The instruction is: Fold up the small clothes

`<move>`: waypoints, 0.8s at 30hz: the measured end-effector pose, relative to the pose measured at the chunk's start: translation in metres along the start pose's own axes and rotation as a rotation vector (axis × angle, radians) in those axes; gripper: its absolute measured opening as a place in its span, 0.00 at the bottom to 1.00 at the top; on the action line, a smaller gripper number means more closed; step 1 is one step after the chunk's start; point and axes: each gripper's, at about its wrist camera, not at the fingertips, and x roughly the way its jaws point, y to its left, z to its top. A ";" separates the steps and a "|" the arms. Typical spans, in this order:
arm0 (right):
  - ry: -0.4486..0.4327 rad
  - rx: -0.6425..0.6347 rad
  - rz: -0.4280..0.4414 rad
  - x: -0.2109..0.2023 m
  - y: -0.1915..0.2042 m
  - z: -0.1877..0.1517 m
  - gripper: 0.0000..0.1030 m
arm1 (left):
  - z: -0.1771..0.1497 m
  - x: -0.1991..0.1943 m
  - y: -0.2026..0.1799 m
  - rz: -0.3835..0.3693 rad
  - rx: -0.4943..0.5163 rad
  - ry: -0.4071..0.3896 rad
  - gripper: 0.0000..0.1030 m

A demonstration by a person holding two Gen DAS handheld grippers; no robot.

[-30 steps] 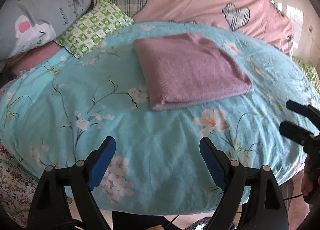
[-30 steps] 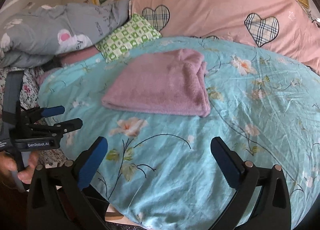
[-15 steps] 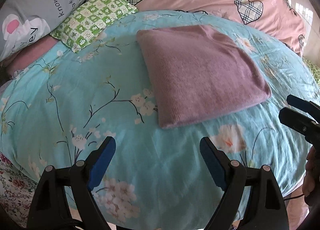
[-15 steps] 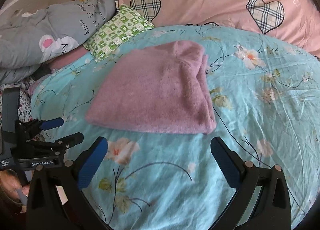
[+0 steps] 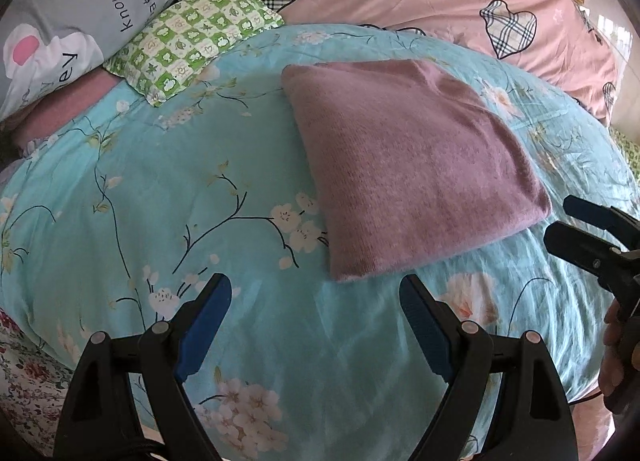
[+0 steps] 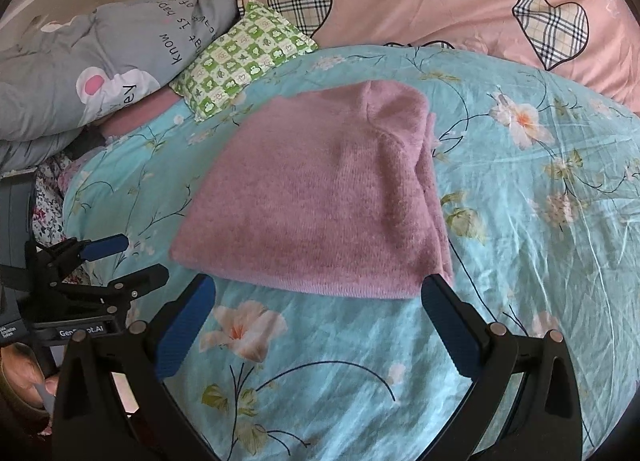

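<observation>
One mauve knit garment (image 5: 404,165) was seen lying folded flat mid-bed on the turquoise floral quilt (image 5: 140,189). Both tools were held spread wide and empty: left gripper (image 5: 316,325) and right gripper (image 6: 316,321) just short of its near edge (approach step, judged). Next move judged: near hem to be pinched at both corners. Counted: one garment, two grippers.

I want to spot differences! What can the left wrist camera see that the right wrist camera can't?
Only the left wrist view shows the right gripper from the side, at the picture's right edge. Only the right wrist view shows the left gripper from the side and the sweater's layered folded edges. Both show the folded purple sweater on the blue flowered quilt, the green checked pillow, and open jaws holding nothing.
</observation>
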 end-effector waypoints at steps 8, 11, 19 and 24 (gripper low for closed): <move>0.011 -0.011 0.015 0.005 -0.003 0.012 1.00 | 0.014 0.004 0.007 -0.022 -0.021 0.008 0.84; 0.014 -0.013 0.020 0.006 -0.003 0.019 1.00 | 0.021 0.004 0.009 -0.020 -0.026 0.008 0.84; 0.030 -0.011 0.036 0.010 0.000 0.026 1.00 | 0.026 0.005 0.014 -0.019 -0.048 0.011 0.84; 0.037 -0.020 0.045 0.013 0.003 0.027 1.00 | 0.026 0.008 0.013 -0.016 -0.043 0.017 0.84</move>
